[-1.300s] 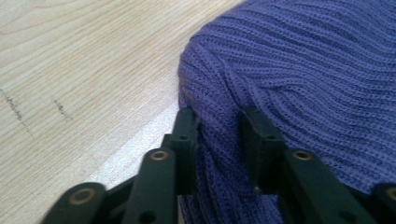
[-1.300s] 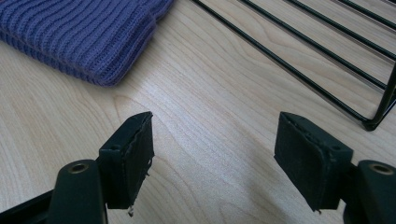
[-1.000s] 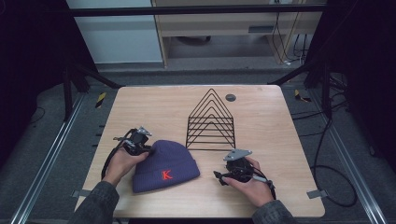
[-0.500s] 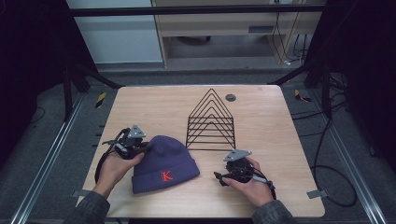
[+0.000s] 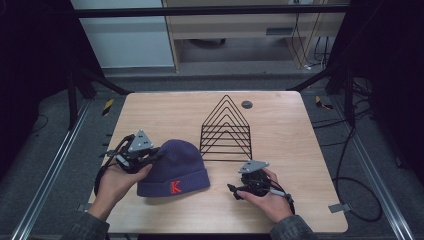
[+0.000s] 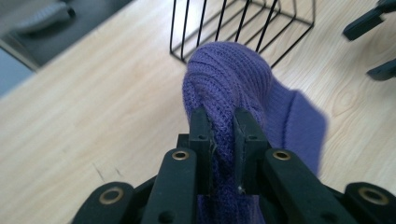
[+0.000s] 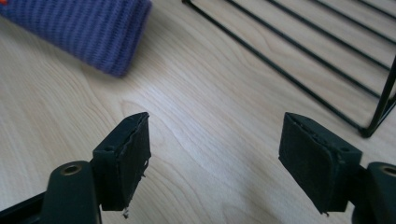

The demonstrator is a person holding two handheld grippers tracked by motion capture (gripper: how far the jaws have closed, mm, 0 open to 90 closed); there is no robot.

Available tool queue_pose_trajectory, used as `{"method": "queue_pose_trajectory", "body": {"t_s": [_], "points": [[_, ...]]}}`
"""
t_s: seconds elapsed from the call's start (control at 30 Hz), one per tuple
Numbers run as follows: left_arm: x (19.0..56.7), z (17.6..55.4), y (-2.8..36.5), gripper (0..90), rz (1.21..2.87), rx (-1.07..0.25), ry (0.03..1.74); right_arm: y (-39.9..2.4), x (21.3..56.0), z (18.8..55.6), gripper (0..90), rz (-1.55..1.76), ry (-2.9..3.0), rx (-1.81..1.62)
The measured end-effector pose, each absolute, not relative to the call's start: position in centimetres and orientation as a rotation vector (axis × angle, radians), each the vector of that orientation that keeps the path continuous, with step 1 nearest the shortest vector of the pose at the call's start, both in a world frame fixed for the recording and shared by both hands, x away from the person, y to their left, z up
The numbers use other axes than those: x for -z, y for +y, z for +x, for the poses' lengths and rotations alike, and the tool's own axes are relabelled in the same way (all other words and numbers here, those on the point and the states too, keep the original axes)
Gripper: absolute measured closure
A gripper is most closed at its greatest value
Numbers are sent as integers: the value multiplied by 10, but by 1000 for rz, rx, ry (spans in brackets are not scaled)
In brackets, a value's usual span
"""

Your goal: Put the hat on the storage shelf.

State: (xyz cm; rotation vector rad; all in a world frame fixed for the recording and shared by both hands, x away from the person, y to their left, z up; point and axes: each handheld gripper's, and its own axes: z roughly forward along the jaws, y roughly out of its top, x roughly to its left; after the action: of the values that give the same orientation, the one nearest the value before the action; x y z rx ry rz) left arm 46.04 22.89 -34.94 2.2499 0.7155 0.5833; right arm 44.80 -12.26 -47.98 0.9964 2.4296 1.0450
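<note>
A purple knit beanie with a red letter K lies on the wooden table, left of centre. My left gripper is shut on a fold of the beanie at its left top side, and the knit bunches up between the jaws. My right gripper rests near the front edge, right of the beanie's cuff. It stands open over bare wood with nothing between its pads.
A black wire rack shaped like nested triangles stands behind the beanie at the table's centre. A small dark round disc lies at the back. Cables trail off the table's right side.
My left gripper has moved slightly left and toward the front, drawing the beanie's edge with it. The right gripper has stayed where it was.
</note>
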Motion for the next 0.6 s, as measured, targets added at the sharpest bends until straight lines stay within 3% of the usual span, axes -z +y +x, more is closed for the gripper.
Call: {"method": "queue_pose_trajectory", "body": {"t_s": [0.33,0.6], "points": [[283,452,237,799,2203,-684,629,-93,444,442,321,862,2433,-1122],[245,452,247,799,2131,-688,592,-66,408,448,337,759,2426,-1170]]}}
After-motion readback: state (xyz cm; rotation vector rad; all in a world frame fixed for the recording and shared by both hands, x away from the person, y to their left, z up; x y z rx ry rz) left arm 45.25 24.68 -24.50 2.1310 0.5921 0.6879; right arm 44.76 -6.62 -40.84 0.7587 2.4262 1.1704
